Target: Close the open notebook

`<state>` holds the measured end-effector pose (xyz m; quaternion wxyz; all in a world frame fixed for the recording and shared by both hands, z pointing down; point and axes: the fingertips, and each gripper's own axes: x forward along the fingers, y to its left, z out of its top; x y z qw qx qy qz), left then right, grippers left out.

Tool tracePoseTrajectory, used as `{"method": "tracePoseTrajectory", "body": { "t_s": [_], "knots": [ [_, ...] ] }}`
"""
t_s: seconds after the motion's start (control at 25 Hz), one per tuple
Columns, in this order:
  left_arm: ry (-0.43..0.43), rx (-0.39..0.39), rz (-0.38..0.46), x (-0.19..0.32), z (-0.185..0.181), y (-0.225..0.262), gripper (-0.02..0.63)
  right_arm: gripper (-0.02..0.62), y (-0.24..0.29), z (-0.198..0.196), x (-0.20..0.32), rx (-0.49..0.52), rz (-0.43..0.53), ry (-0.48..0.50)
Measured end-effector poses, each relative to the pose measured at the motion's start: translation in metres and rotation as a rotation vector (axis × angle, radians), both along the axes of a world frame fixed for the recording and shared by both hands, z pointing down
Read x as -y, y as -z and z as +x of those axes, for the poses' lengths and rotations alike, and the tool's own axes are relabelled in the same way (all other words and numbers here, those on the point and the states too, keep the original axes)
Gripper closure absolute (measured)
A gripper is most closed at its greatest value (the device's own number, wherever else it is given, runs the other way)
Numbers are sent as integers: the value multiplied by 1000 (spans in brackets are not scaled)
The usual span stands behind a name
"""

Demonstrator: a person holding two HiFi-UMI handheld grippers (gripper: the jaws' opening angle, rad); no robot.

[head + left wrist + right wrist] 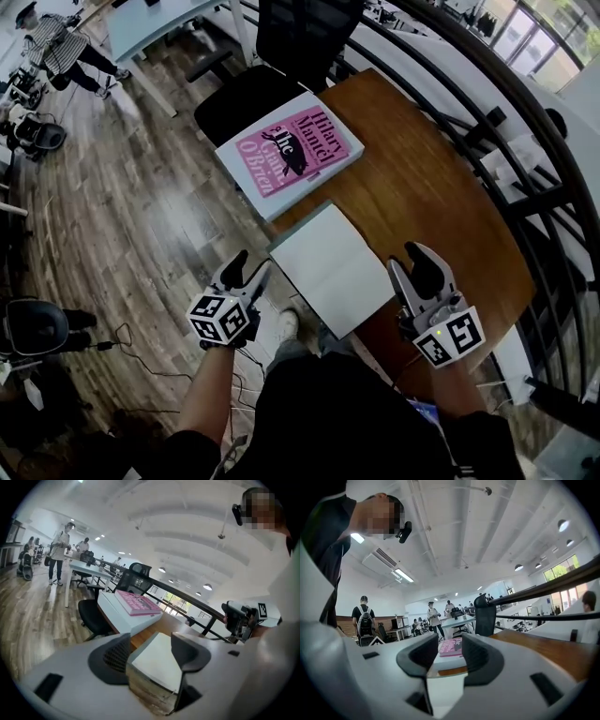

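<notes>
Notebook (330, 277) first: it lies flat with a blank white face up at the near left edge of the table (422, 197), its left corner apparently jutting past that edge. A faint line across its middle reads as the fold of an open spread, though that is hard to be sure of. It looks light and thin. The sheets are likely floppy and the cover only a little stiffer, and on the smooth wood it would probably slide if pushed from one side alone. The best hold looks to be the outer edge of one half, well away from the fold, and the overhanging side should leave room for a jaw underneath. The other side may need steadying while that half swings over. The left gripper (253, 262) sits at the table's left edge with jaws wide and the notebook's corner between them, but the pads are not pressing on it. The right gripper (408, 258) is just beside the notebook's right edge, its jaws drawn fairly narrow with a gap and nothing pinched that I can see. Counted: one table, one white box (117, 613) at the far left corner, one pink book (298, 150) on that box, one notebook, two grippers
</notes>
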<state>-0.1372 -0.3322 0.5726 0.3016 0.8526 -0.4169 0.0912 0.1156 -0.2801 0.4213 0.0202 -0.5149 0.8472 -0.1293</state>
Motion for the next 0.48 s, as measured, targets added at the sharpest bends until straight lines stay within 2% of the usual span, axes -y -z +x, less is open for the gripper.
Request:
{"method": "tracePoseTrajectory", "body": {
  "t_s": [0.32, 0.48],
  "knots": [
    [-117, 13, -141, 16, 5, -65, 328, 442, -19, -10, -23, -42, -83, -108],
    [-138, -22, -214, 25, 12, -92, 327, 443, -35, 1, -34, -40, -130, -187]
  ]
}}
